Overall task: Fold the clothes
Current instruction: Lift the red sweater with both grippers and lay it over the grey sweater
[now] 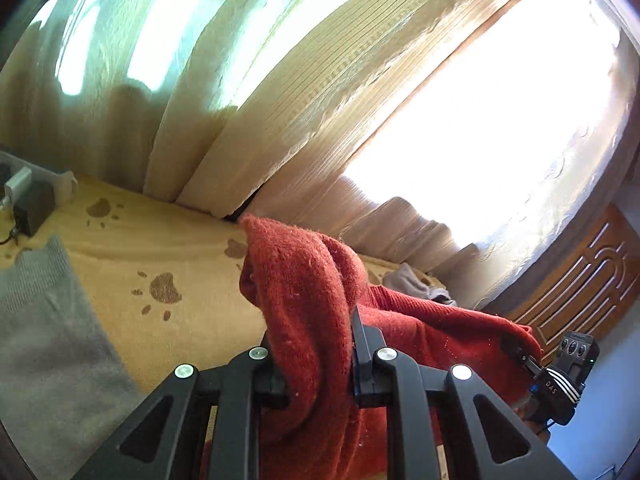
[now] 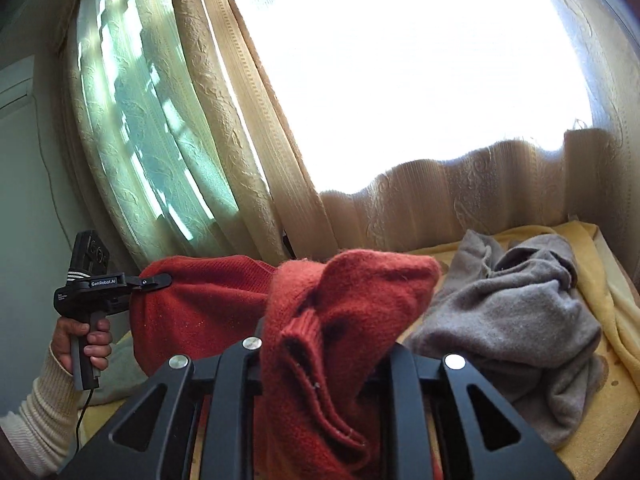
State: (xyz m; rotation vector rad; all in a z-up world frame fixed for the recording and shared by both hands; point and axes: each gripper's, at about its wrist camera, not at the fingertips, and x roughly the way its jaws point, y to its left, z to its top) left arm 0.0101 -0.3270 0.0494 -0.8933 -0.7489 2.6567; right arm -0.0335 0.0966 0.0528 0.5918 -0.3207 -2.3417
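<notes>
Both grippers are pinching the red sweater (image 1: 308,304), each clamped tight on a bunched fold, and the garment is hanging stretched between them above the yellow paw-print blanket (image 1: 168,248). The left gripper (image 1: 316,364) is looking out over a flat grey garment (image 1: 44,340) lying to its left, which the other camera is missing. The right gripper (image 2: 320,364) is showing a crumpled grey sweater (image 2: 516,320) beside it and a hand (image 2: 86,342) in a cream sleeve gripping the other handle.
</notes>
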